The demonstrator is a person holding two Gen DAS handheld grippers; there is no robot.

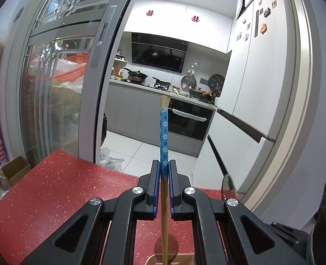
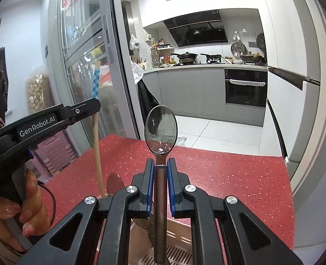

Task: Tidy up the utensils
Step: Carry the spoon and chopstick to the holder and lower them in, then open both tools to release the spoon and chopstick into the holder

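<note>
My left gripper (image 1: pixel 164 170) is shut on a wooden chopstick (image 1: pixel 164 128) with a blue flowered top. The chopstick stands upright over the red table (image 1: pixel 52 187). Its lower end reaches down toward a wooden utensil box (image 1: pixel 180 259) at the bottom edge. My right gripper (image 2: pixel 160 165) is shut on the handle of a metal spoon (image 2: pixel 160 130), bowl up and facing me. The right wrist view shows the left gripper (image 2: pixel 96 106) at the left, held by a hand (image 2: pixel 30 198), with the chopstick (image 2: pixel 96 81) in it. The spoon's bowl (image 1: pixel 228 185) shows at the right of the left wrist view.
The wooden box (image 2: pixel 178 238) has a slotted bottom and holds another spoon (image 2: pixel 116 183). Beyond the table's far edge is a kitchen doorway with a sliding glass door (image 1: pixel 59 88) and a white fridge (image 1: pixel 262 88). A cardboard box (image 1: pixel 17 170) and a plastic bag (image 1: pixel 111 159) lie on the floor.
</note>
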